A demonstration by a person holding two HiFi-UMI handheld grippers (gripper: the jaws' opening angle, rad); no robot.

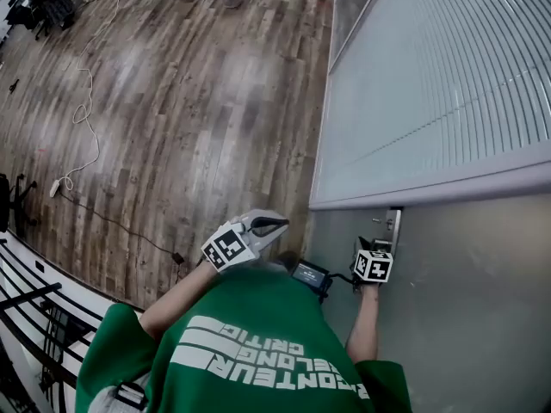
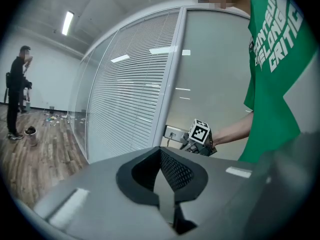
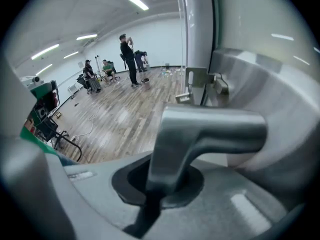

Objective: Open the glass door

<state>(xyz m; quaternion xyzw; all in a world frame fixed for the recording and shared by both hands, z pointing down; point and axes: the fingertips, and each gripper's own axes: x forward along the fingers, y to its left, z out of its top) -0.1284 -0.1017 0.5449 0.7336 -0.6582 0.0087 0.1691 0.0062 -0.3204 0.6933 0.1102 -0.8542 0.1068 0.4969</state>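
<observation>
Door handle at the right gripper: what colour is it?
Silver-grey door handle, shown best in right gripper view.

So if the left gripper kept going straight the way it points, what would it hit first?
The left gripper would most likely meet the vertical frame post between the slatted-blind panel and the glass door; nothing shows in between, though depth is unclear.

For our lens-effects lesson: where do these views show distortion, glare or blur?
Head view: fisheye bends the frame rail, pale glare on the floor. Left gripper view: ceiling lights mirrored in the glass door. Right gripper view: door handle looms blurred.
</observation>
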